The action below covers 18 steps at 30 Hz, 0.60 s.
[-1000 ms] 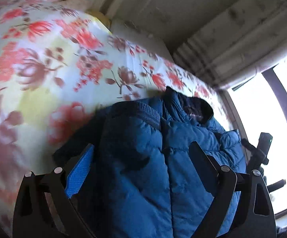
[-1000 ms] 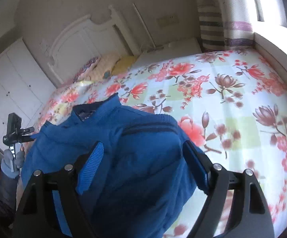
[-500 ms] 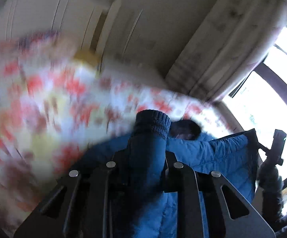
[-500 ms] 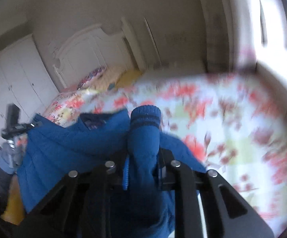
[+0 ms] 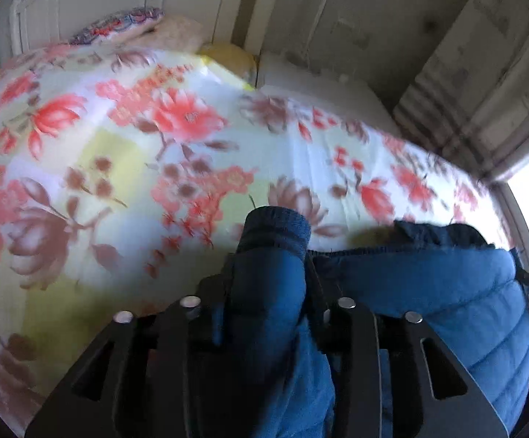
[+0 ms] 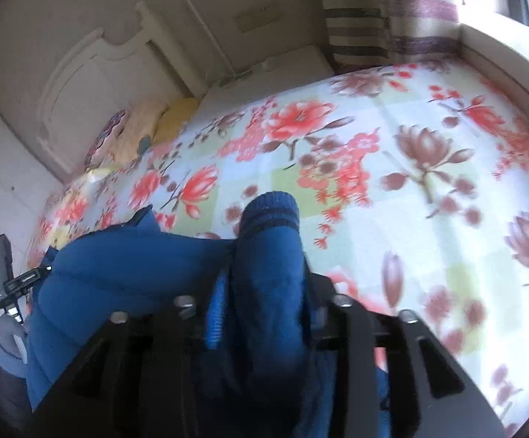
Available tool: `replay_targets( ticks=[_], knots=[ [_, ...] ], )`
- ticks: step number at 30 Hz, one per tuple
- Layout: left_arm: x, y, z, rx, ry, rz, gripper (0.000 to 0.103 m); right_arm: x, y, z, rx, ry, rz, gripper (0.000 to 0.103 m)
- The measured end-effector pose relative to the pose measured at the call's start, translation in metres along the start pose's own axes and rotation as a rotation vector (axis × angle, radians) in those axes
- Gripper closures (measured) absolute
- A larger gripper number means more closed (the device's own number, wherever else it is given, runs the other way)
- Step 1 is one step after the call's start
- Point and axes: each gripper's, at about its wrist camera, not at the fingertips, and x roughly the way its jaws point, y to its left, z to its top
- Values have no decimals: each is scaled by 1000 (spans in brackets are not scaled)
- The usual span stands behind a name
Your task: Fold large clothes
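- A home bedroom is being shown.
- A bed (image 6: 429,116) is being covered by a floral sheet (image 5: 125,168).
- Pillows (image 6: 144,124) are being kept against a white carved headboard (image 6: 92,73).
- A window is being framed by a striped curtain (image 6: 356,14).

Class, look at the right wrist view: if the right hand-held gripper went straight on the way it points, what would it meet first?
Probably the floral bedspread. The right hand-held gripper is shut on a blue jacket sleeve, whose cuff would land first; depth is unclear.

jacket (image 5: 429,292) hem cut off below; bedspread (image 5: 191,189) print blurred
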Motion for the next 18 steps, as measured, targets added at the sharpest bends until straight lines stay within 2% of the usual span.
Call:
replay_targets(
  ticks=[1,2,3,4,5,6,7,9,10,13,17,18],
  knots=[
    [-10,0,1,7,-30,26,57,-4,2,2,-7,-2,-19,51],
    [-24,-2,2,17,-78,68,53,-14,6,5,-16,-11,-39,51],
    [-46,-9,3,33,-156,122,48,-28,13,9,-27,-45,-41,50],
    [-65,-20,3,52,-218,150,24,-42,23,11,-44,-81,-38,43],
    [-79,-35,6,75,-259,153,5,-61,39,14,-82,-137,-31,31],
    [-91,-55,8,112,-297,124,5,-76,58,16,-130,-185,-17,27],
    [-95,-76,9,151,-298,92,5,-82,78,18,-172,-213,2,23],
    [-86,-117,9,236,-251,88,4,-78,117,19,-243,-209,47,23],
    [-74,-139,7,285,-218,109,4,-70,133,17,-276,-190,49,24],
    [-31,-173,1,355,-123,133,4,-23,183,5,-424,-95,-50,29],
    [32,-182,-24,412,24,187,4,37,200,-14,-524,42,-149,28],
    [35,-178,-28,404,24,184,4,53,196,-17,-511,94,-150,27]
  ],
)
